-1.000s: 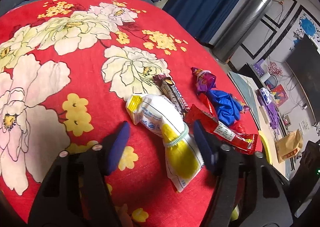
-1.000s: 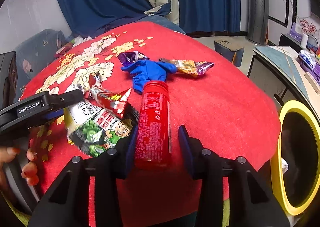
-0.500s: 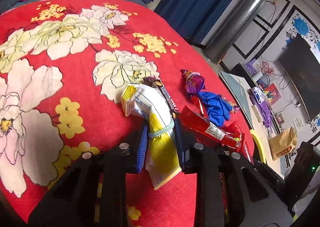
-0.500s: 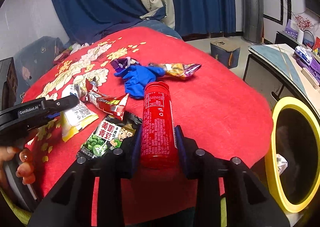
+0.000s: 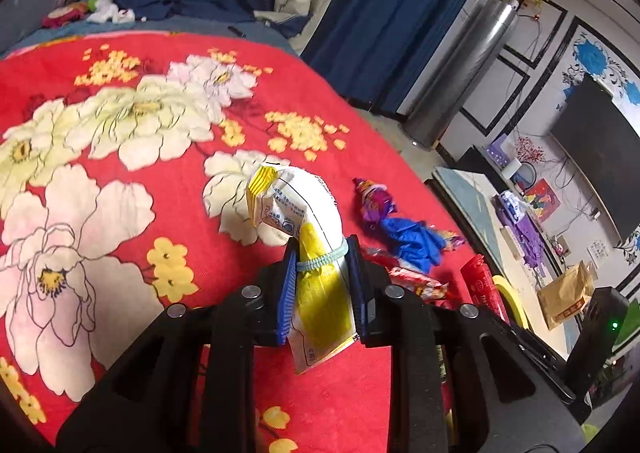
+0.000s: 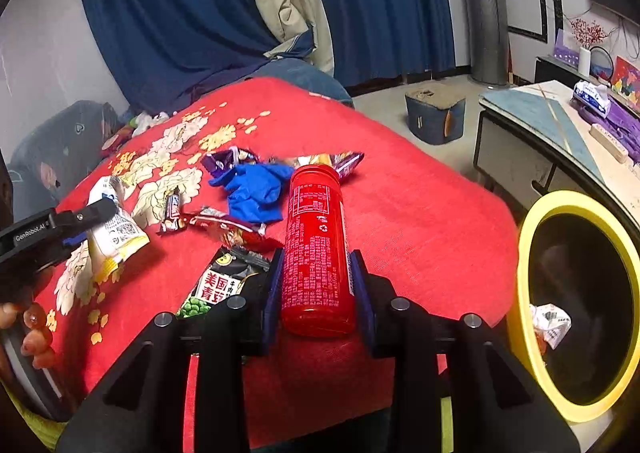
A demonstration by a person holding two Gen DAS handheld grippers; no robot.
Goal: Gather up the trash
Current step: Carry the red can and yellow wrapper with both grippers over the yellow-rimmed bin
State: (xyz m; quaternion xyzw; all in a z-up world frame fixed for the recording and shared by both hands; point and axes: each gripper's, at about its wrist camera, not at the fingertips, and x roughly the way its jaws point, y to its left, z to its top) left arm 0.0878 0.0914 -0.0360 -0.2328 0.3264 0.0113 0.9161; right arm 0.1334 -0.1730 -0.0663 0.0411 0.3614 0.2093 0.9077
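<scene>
left claw (image 5: 322,267) just clenched on the white and yellow snack bag (image 5: 310,237), lifted off the red floral blanket (image 5: 120,173). right claw (image 6: 316,285) just tightened on the red can (image 6: 316,249), with the yellow-rimmed bin (image 6: 576,305) to its right and a blue glove (image 6: 256,189) lying beyond its tips.

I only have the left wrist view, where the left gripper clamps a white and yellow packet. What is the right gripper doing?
Observer: The right gripper is shut on a red can, which lies lengthwise between its pads.
Operator: I see only a sliver of the yellow-rimmed bin. Anything in it?
Observer: Yes, crumpled white paper lies inside.
Operator: Any trash hidden from me?
Observer: A green-pea snack packet lies on the red blanket, just left of the can.
</scene>
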